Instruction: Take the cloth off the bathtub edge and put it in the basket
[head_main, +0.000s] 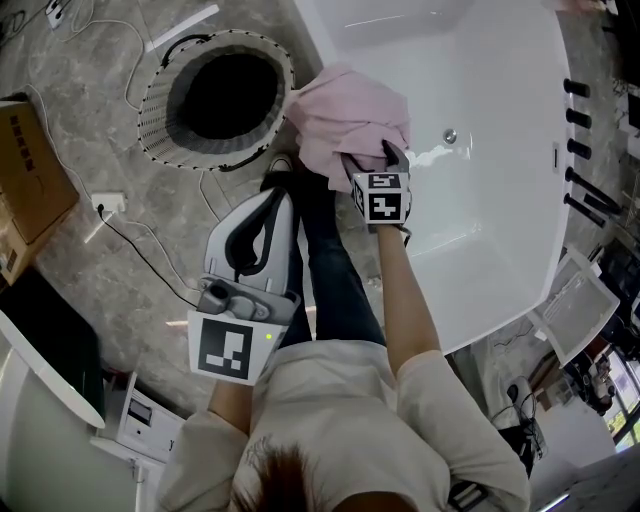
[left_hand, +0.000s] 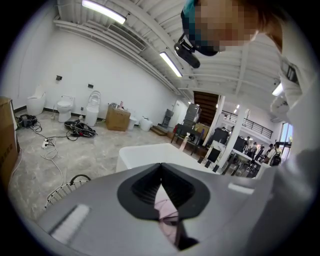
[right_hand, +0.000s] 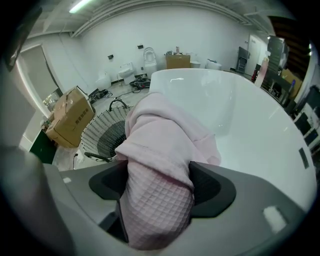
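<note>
A pink cloth (head_main: 350, 115) (right_hand: 165, 135) lies bunched over the near rim of the white bathtub (head_main: 490, 90) (right_hand: 235, 110). My right gripper (head_main: 372, 160) (right_hand: 157, 185) is pushed onto its lower end. The jaws stand wide, and a quilted fold of cloth fills the gap between them. The round woven basket (head_main: 160, 120) (right_hand: 100, 132) stands on the floor just left of the cloth, dark inside. My left gripper (head_main: 282, 200) (left_hand: 161, 167) hangs lower, over the person's legs, its jaws meeting at the tips with nothing held. A strip of the cloth (left_hand: 167, 210) shows past them.
A cardboard box (head_main: 30, 170) sits at the left, with a power strip (head_main: 108, 203) and cables across the marble floor. Dark fittings (head_main: 585, 150) line the tub's far right side. The person's legs (head_main: 335, 270) stand against the tub.
</note>
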